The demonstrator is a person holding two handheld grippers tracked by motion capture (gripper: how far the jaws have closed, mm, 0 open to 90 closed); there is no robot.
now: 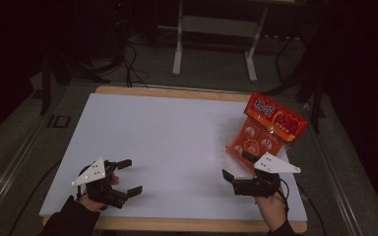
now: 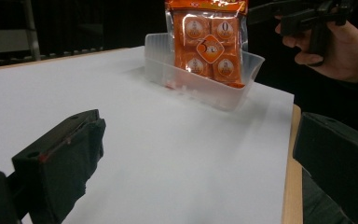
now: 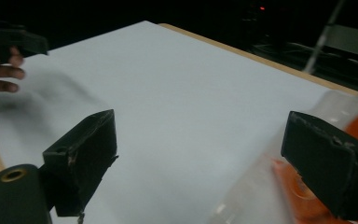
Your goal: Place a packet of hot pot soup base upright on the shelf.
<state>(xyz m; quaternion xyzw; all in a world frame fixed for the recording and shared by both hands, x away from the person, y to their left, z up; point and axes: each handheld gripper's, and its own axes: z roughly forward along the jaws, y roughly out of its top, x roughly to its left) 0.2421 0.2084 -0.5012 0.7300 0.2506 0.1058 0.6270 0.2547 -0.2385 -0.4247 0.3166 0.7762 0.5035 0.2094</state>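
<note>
While both claws stood open and empty, the snack packet (image 1: 270, 130), upright in its clear tray (image 2: 200, 86), lay just beyond the right claw (image 1: 236, 169); left claw (image 1: 128, 177) well apart.

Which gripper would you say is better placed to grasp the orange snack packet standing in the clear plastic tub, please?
Probably the right gripper: open, beside the clear plastic tub holding the orange snack packet. The left gripper sits across the white table.

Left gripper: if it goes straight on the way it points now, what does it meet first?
Probably the clear plastic tray holding the orange snack packet; between the open left gripper and it lies bare white tabletop. Depth is uncertain.
</note>
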